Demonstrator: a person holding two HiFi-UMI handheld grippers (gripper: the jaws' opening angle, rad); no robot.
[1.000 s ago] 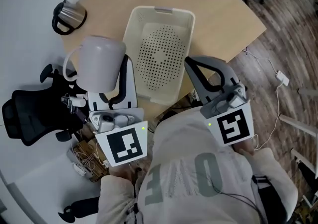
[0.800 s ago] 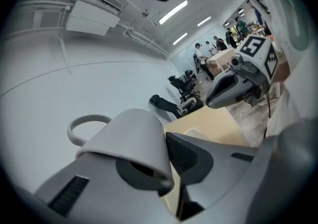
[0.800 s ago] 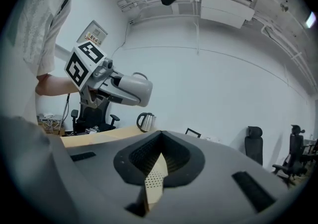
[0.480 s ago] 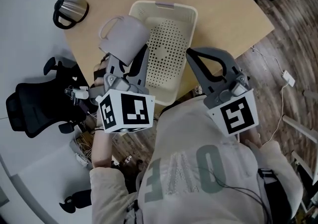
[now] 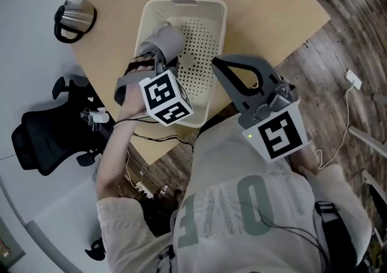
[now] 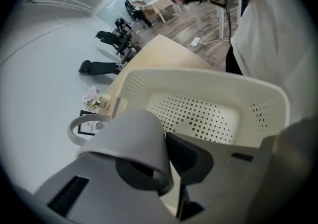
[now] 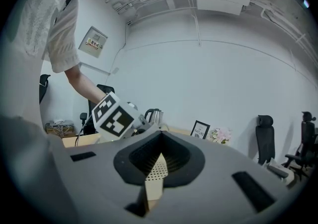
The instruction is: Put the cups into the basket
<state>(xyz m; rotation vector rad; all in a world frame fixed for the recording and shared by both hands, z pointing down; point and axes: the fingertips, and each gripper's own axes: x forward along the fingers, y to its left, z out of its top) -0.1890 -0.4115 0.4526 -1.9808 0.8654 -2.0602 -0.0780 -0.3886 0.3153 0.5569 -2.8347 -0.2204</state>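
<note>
While the left tongs [image 5: 152, 63] clamp the grey cup [image 5: 164, 40] by its rim over the basket [image 5: 215, 31] and the right tongs [image 5: 221, 67] hang closed, empty, beside it, lowering before release seems wisest.

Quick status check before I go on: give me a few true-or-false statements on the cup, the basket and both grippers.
1. The left gripper grips a cup. True.
2. The cup lies released on the floor of the basket. False: the jaws clamp it over the basket.
3. Other cups lie in the basket. False: only its perforated floor shows.
4. A steel kettle stands on the table, left of the basket. True.
5. The right gripper carries a second cup. False: its jaws pinch the basket's right rim.
</note>
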